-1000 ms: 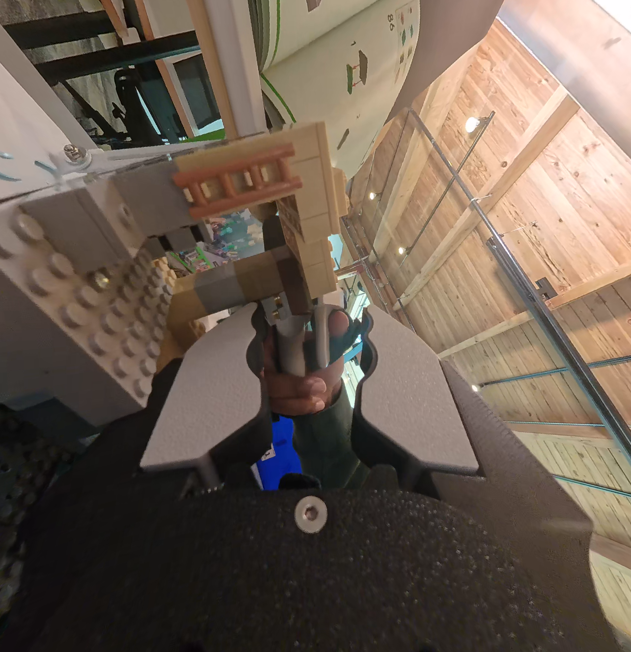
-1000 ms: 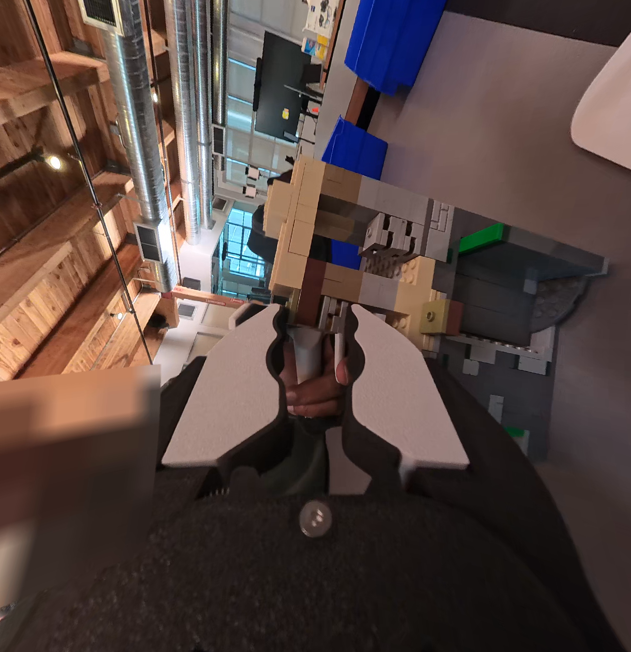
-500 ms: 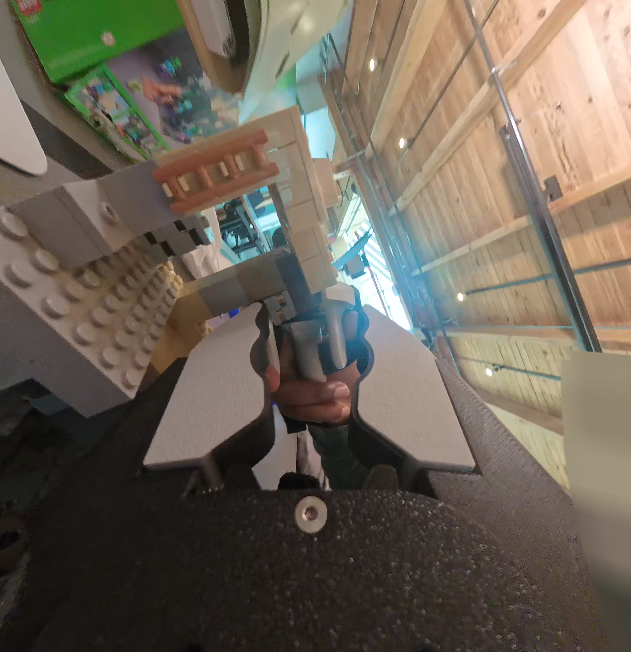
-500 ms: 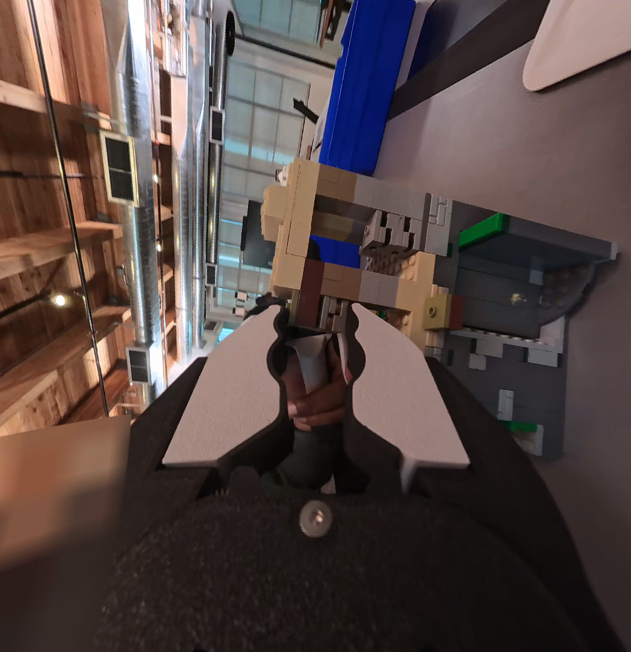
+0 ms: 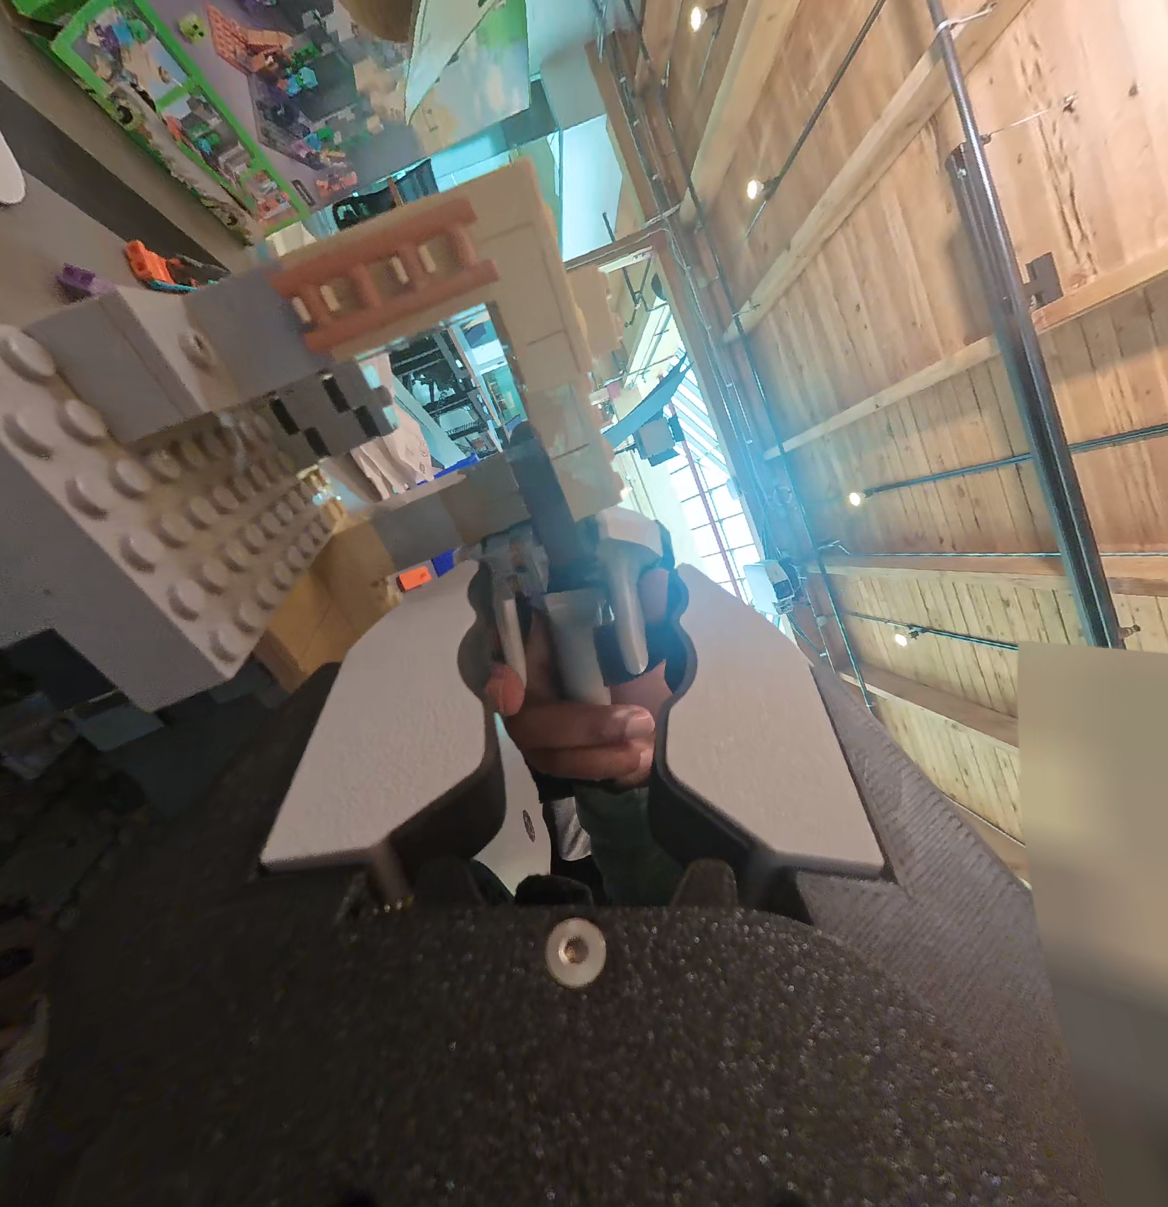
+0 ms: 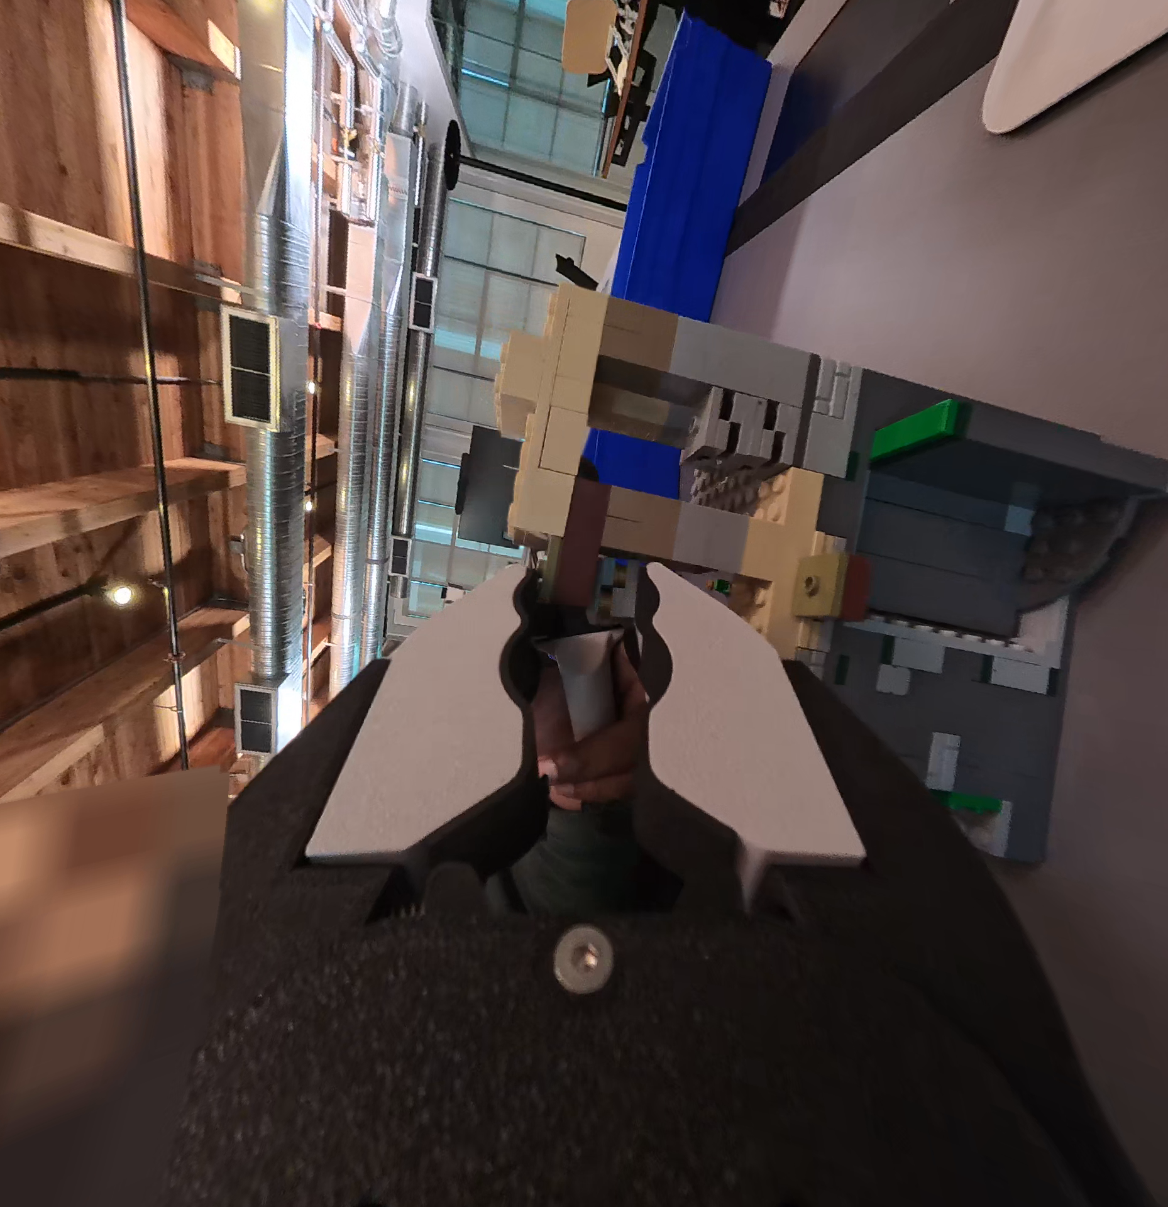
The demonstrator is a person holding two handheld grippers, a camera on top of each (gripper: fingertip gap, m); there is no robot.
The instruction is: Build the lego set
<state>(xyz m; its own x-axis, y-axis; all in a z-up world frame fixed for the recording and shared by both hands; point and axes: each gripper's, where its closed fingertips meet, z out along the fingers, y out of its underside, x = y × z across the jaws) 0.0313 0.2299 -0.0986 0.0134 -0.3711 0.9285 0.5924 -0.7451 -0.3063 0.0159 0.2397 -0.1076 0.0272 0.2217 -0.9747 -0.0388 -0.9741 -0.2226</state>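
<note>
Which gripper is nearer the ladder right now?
Left, slightly. The left gripper faces the ladder side of the build; the right gripper reaches in from the opposite side.

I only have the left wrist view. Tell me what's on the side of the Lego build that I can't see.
Observer: A green brick sits on the dark grey section of the Lego build.
Operator: Keep going.
Observer: A tan block with a round hole sticks out of its side, with a reddish-brown brick against it.
Operator: Now give me the background.
Observer: Blue containers stand beyond the build.
</note>
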